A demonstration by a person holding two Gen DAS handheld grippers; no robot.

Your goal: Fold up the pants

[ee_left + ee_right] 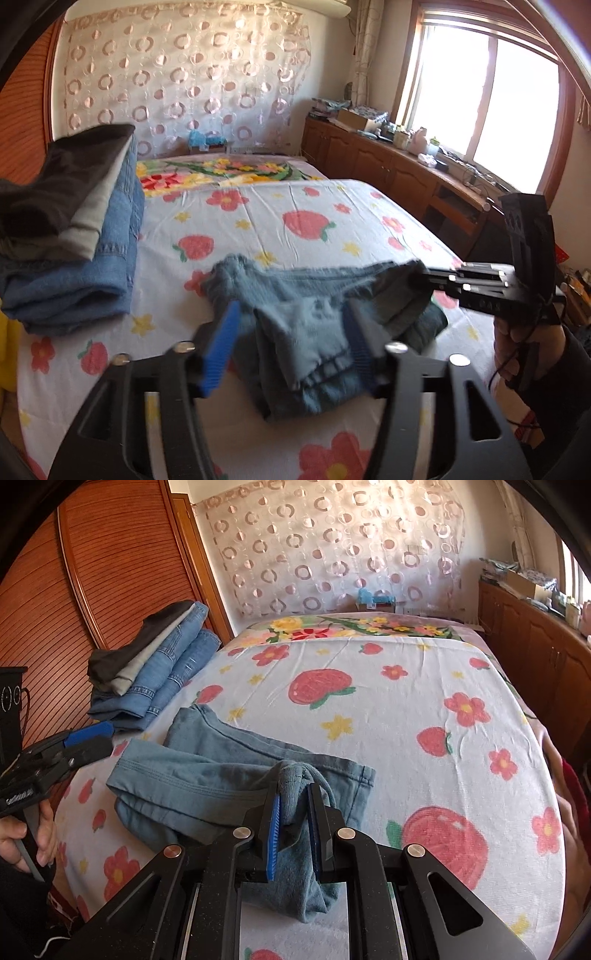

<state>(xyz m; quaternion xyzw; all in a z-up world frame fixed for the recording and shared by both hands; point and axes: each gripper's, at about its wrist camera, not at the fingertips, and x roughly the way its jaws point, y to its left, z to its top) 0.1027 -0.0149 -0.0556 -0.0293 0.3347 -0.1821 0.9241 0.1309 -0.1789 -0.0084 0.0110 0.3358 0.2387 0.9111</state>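
Faded blue pants (306, 332) lie crumpled on the strawberry-print bed sheet (295, 206). In the left wrist view my left gripper (291, 314) stands open astride one end of them, with slack cloth between its blue pads (221, 339) and a gap on the left side. The right gripper (424, 275) comes in from the right and meets the pants' far edge. In the right wrist view my right gripper (293, 812) is shut on a bunched fold of the pants (207, 775), and cloth hangs below its jaws. The left gripper (105, 738) shows at the left edge, in a hand.
A stack of folded jeans and dark clothes (74, 258) (155, 672) sits at the bed's left side by the wooden wardrobe (92, 572). A wooden cabinet (369, 158) with clutter runs under the window on the right. Patterned sheet (369, 720) stretches beyond the pants.
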